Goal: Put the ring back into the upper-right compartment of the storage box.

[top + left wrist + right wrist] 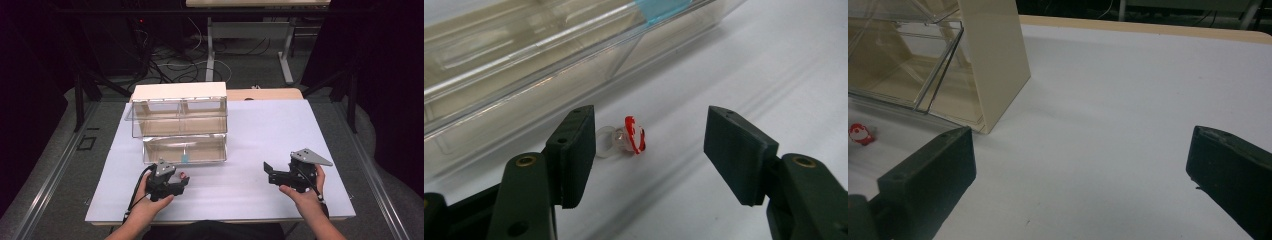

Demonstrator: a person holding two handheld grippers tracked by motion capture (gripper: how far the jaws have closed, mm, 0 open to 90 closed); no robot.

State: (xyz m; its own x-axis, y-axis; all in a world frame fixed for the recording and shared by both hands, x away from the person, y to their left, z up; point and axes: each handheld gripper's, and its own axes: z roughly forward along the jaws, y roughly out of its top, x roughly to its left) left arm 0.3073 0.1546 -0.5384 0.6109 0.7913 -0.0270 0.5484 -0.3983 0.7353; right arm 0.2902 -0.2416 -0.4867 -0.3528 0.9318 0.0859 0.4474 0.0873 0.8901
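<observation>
The left gripper (pixel 649 145), jaws apart, straddles the small red-and-clear piece (pixel 626 140); centre it, then squeeze gently; the right gripper (pixel 1083 170) gapes idle.

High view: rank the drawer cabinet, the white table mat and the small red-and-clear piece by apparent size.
1. White table mat.
2. Drawer cabinet.
3. Red-and-clear piece, tiny beside the left tongs.
The gaps are wide, so nearness to the camera does not change this order.

A white table (pixel 260 135) is seen carrying a beige cabinet of clear tilt-out bins (pixel 179 122) toward its far left. Just in front of the lower bin, a small red-and-clear ring (pixel 626 138) is found lying directly on the white surface.
</observation>
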